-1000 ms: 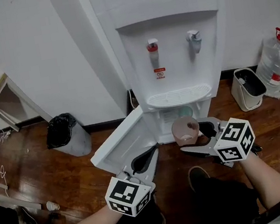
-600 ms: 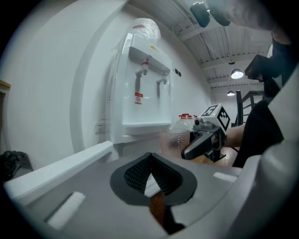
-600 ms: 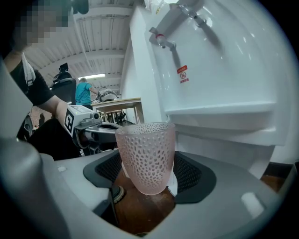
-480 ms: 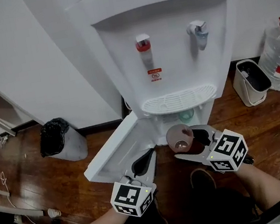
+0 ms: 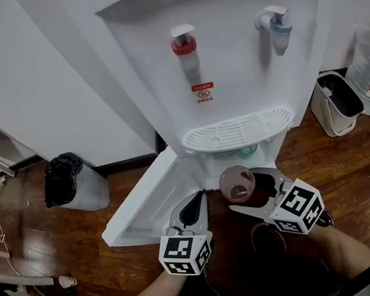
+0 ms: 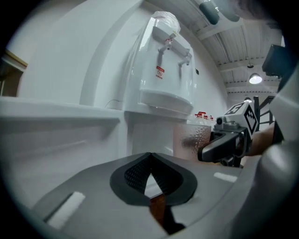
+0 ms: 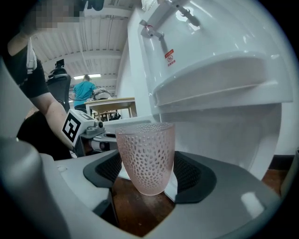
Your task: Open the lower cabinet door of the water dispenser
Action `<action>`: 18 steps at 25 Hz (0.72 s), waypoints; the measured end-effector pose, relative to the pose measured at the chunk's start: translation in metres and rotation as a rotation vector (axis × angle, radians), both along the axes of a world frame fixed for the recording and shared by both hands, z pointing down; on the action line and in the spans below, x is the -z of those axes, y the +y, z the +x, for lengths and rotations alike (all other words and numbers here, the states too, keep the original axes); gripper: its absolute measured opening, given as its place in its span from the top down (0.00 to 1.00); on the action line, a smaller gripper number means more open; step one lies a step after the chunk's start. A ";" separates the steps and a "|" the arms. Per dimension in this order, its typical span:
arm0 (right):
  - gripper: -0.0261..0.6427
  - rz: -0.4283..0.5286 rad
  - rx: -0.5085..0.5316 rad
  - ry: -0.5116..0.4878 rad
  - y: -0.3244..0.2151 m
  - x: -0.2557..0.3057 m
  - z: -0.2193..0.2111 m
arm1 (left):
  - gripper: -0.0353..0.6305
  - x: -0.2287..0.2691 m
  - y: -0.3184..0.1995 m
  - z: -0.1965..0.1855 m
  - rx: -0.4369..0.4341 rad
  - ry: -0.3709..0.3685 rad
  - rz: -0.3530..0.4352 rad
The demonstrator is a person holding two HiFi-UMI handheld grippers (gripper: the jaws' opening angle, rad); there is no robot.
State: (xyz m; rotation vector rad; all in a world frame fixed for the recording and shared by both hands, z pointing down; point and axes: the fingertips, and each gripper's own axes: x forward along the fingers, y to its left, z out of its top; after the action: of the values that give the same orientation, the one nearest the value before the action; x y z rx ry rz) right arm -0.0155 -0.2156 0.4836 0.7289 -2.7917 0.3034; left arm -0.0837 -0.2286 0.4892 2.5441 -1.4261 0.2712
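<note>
Lower centre-left, the white water dispenser's (image 5: 224, 46) thin white plastic lower cabinet door (image 5: 148, 198) stands swung open, probably light, stiff and best taken by its free edge; my left tool (image 5: 197, 201) is pinched together empty, my right tool (image 5: 247, 191) clamped on a pink dimpled translucent cup (image 7: 145, 158).

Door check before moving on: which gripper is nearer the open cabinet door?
Left. The left gripper is at the edge of the door; the right gripper, holding the cup, is farther off to its right.
</note>
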 end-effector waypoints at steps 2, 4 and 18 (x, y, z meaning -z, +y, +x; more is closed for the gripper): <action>0.44 -0.008 -0.019 0.007 -0.003 -0.014 0.002 | 0.94 -0.010 -0.006 -0.005 0.039 -0.004 -0.005; 0.44 -0.018 -0.046 0.013 -0.009 -0.029 0.004 | 0.94 -0.020 -0.009 -0.007 0.060 -0.016 -0.008; 0.44 -0.053 -0.197 0.031 -0.056 -0.120 -0.001 | 0.94 -0.084 -0.027 -0.008 0.114 -0.151 -0.088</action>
State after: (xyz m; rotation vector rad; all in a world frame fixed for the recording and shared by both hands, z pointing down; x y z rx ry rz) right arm -0.0164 -0.2715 0.6035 0.9882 -2.6754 0.3966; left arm -0.0920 -0.2561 0.5728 2.4063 -1.5693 0.5045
